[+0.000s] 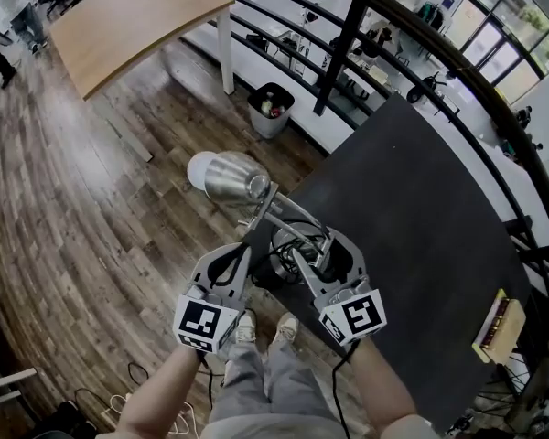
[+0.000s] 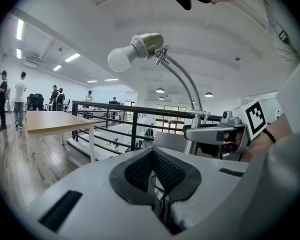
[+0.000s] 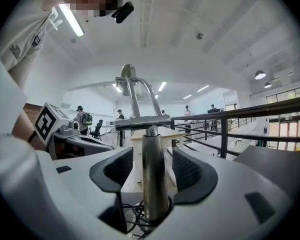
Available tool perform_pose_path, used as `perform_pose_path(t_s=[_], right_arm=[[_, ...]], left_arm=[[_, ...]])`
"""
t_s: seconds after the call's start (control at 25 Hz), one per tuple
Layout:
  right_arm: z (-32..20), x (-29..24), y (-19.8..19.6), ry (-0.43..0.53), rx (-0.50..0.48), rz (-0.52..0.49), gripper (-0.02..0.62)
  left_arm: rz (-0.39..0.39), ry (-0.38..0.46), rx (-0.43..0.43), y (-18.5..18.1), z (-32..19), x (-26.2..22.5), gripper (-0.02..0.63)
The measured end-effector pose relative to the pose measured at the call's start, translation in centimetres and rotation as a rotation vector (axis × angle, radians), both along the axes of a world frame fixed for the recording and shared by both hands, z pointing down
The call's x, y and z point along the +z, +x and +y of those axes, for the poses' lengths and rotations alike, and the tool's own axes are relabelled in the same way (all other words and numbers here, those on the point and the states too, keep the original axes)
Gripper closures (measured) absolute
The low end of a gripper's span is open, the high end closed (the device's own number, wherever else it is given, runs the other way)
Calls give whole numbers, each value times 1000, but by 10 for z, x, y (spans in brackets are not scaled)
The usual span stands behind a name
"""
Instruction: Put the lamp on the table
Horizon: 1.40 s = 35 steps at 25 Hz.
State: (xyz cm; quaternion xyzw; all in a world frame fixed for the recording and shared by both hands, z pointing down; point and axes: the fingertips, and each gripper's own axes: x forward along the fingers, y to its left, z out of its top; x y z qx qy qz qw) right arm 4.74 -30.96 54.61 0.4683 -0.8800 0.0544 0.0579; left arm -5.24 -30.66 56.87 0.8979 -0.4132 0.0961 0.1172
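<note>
A silver desk lamp [image 1: 231, 180] with a white bulb [image 1: 199, 169] has its round base [image 1: 297, 241] at the near left corner of the dark table [image 1: 421, 218], its head leaning out over the floor. My right gripper [image 1: 323, 251] is open. The lamp's upright post [image 3: 155, 179] stands between its pads with a gap on each side. My left gripper [image 1: 235, 256] is just left of the base, and its pads [image 2: 140, 176] are closed together on the thin black lamp cord [image 2: 156, 188]. In the left gripper view the lamp head [image 2: 146, 44] rises overhead.
A black railing [image 1: 343, 35] runs along the table's far side. A bin [image 1: 270, 109] and a wooden table [image 1: 128, 21] stand on the plank floor to the left. A small flat object [image 1: 496, 327] lies at the dark table's right edge. Cables [image 1: 133, 399] lie on the floor near my feet.
</note>
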Motion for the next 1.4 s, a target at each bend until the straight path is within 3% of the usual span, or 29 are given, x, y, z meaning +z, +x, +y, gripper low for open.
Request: perform_pose_path(t_s=[0.2, 0.36, 0.84, 1.16, 1.32, 1.4], right_arm=[[26, -9, 11, -55, 8, 40, 370], [38, -19, 18, -87, 11, 13, 368], [64, -192, 63, 130, 107, -37, 368], [93, -266, 71, 169, 114, -19, 371], [111, -288, 64, 234, 75, -14, 410], [119, -296, 61, 264, 69, -14, 464]], left_arm=[[1, -6, -4, -5, 15, -26, 601], [-3, 7, -3, -6, 22, -47, 601], [36, 84, 14, -4, 40, -177, 601], [124, 185, 31, -9, 69, -275, 601], [127, 260, 27, -12, 82, -299, 601], [136, 285, 28, -11, 89, -305, 601]])
